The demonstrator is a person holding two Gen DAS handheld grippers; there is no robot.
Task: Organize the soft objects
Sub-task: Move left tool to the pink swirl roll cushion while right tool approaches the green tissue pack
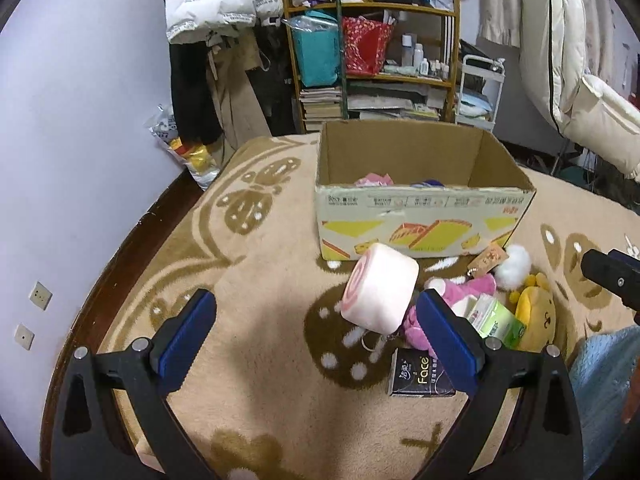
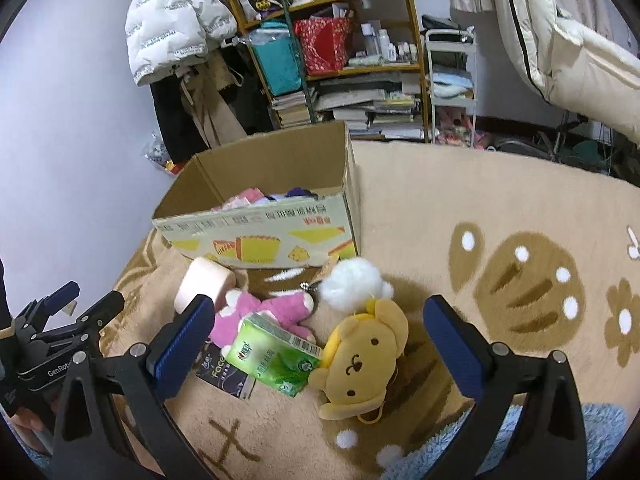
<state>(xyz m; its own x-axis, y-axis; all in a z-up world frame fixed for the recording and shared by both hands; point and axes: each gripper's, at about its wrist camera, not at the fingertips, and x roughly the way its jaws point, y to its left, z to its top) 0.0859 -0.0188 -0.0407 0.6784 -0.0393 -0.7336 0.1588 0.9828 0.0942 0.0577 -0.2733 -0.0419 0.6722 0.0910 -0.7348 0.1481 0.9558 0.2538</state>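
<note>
A pink swirl-roll plush (image 1: 380, 286) (image 2: 206, 284) lies on the beige blanket (image 1: 260, 280) in front of an open cardboard box (image 1: 420, 216) (image 2: 260, 236) that holds a few soft items. Beside it lie a pink plush (image 1: 464, 290) (image 2: 264, 312), a white pompom (image 1: 514, 266) (image 2: 352, 284), a yellow bear plush (image 1: 536, 316) (image 2: 360, 364), a green tissue pack (image 1: 496, 318) (image 2: 276, 356) and a black tissue pack (image 1: 420, 374) (image 2: 226, 372). My left gripper (image 1: 316, 332) is open and empty, just before the roll. My right gripper (image 2: 316, 332) is open and empty over the bear and green pack.
A wooden shelf (image 1: 372, 60) (image 2: 340, 52) of bags, books and bottles stands behind the box. A white cart (image 2: 450, 84) is to its right. Coats hang at left and right. A blue fluffy cloth (image 2: 500, 448) lies near me. The bed's dark edge (image 1: 132, 248) runs along the wall.
</note>
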